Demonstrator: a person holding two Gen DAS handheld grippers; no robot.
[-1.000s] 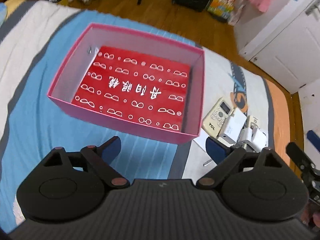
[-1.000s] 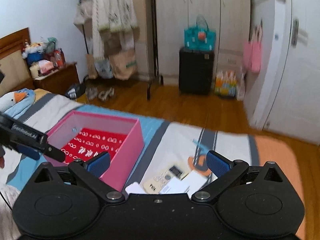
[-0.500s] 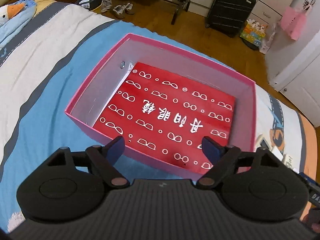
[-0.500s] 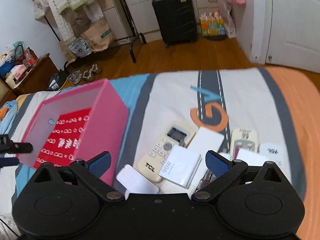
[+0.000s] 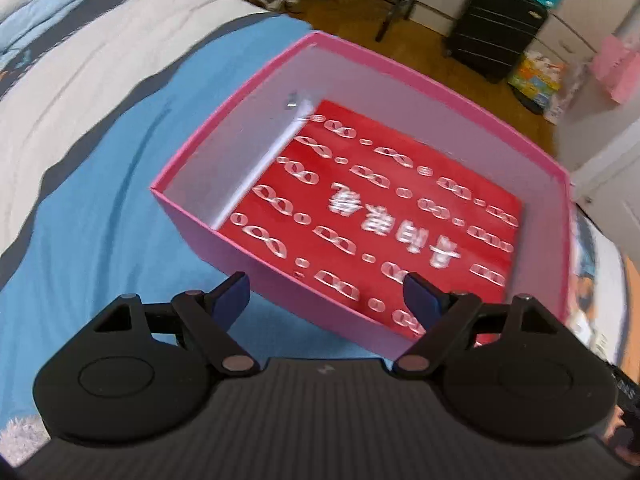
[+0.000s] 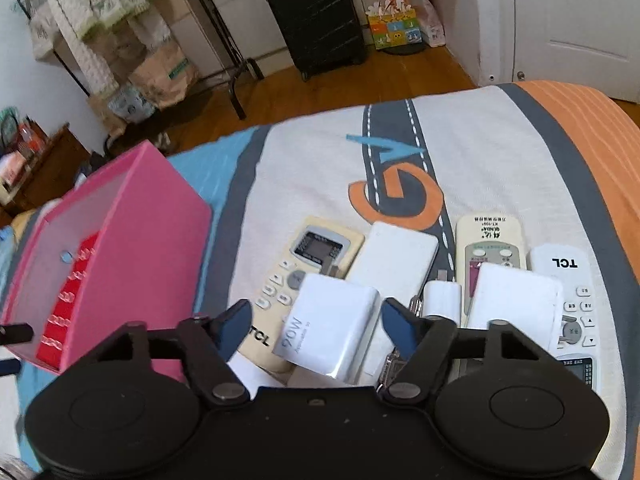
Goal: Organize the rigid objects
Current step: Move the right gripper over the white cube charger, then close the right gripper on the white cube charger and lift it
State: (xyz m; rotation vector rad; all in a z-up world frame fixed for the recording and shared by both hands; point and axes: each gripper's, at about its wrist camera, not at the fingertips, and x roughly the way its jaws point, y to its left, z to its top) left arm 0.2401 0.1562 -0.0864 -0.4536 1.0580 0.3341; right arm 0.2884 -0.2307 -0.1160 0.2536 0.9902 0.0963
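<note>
Right wrist view: right gripper [image 6: 316, 326] jaws closing around white charger [image 6: 332, 332], not gripping; left gripper [image 5: 326, 294] narrowing, empty, over pink box [image 5: 256, 248].

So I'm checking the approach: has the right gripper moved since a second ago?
Yes. The right gripper has dropped toward the bed, its jaws closing; the white 90W charger now lies between them, ungripped.

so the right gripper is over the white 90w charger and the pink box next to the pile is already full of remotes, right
Not quite. The right gripper does hover over the white 90W charger, its jaws just closing in without pressing it. But the pink box holds no remotes: the left wrist view shows only its red printed bottom. The remotes lie on the bed beside it.
</note>
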